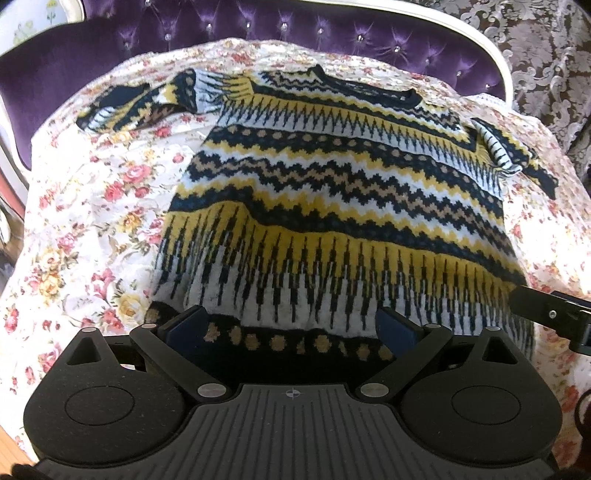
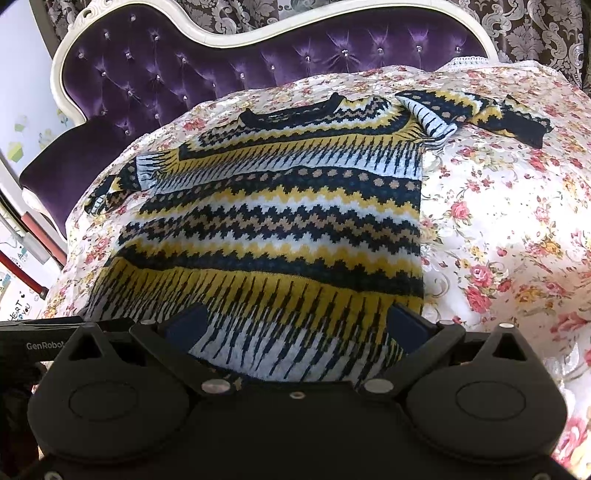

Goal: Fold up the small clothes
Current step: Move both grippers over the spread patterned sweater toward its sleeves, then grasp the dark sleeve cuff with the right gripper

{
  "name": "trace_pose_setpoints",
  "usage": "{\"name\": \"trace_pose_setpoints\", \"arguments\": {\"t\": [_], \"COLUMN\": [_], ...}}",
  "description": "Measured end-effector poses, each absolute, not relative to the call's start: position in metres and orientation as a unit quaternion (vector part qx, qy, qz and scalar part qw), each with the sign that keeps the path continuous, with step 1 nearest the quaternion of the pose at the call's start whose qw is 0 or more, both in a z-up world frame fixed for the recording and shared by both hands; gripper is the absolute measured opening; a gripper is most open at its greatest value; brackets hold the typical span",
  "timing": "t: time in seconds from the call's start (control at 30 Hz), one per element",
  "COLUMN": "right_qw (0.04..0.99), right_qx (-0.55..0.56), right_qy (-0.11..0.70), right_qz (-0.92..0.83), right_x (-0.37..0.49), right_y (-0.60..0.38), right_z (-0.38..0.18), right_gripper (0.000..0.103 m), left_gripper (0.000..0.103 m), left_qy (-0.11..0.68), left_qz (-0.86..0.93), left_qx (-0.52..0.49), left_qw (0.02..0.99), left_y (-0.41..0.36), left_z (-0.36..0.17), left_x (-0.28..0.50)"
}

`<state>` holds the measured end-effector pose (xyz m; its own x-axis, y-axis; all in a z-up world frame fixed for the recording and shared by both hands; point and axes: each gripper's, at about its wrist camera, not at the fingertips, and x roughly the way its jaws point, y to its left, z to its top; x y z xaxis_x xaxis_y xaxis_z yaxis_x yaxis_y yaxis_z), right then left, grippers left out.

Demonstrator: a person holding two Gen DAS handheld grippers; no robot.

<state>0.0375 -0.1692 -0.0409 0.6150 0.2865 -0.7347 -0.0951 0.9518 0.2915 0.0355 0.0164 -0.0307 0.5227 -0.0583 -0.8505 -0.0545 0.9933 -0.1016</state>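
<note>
Sweater (image 1: 332, 192) flat on floral cover (image 1: 85, 206) (sleeves out); both grippers' fingers spread wide over hem.

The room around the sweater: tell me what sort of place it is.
Most likely a bedroom at home. The sweater lies spread on a floral bedspread, behind it stands a purple tufted headboard with a white carved frame, and damask-patterned curtains hang beyond.

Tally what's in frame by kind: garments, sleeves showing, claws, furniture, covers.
Sweater: 1, spread flat
Sleeves: 2, left sleeve and right sleeve
Claws: 2, left claw and right claw, both open at the hem
Purple tufted sofa: 1
Floral cover: 1
Total: 7
</note>
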Motion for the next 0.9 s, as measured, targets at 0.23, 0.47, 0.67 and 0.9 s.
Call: {"name": "trace_pose_setpoints", "arguments": {"t": [0.23, 0.47, 0.67, 0.9], "right_qw": [0.886, 0.885, 0.884, 0.894], "right_qx": [0.123, 0.126, 0.143, 0.165], "right_qy": [0.431, 0.431, 0.427, 0.396], "right_qz": [0.116, 0.122, 0.124, 0.131], "right_x": [0.052, 0.071, 0.092, 0.114], "right_y": [-0.175, -0.182, -0.197, -0.227], "right_z": [-0.041, -0.037, -0.032, -0.022], "right_gripper": [0.103, 0.103, 0.103, 0.103], "left_gripper": [0.098, 0.098, 0.098, 0.098], "left_qy": [0.5, 0.502, 0.497, 0.48], "left_qz": [-0.001, 0.001, 0.002, -0.009], "left_qx": [-0.074, -0.065, -0.05, -0.035], "left_qw": [0.863, 0.863, 0.866, 0.877], "left_y": [0.021, 0.022, 0.02, 0.012], "left_z": [-0.031, -0.026, -0.019, -0.011], "left_x": [0.051, 0.072, 0.093, 0.122]}}
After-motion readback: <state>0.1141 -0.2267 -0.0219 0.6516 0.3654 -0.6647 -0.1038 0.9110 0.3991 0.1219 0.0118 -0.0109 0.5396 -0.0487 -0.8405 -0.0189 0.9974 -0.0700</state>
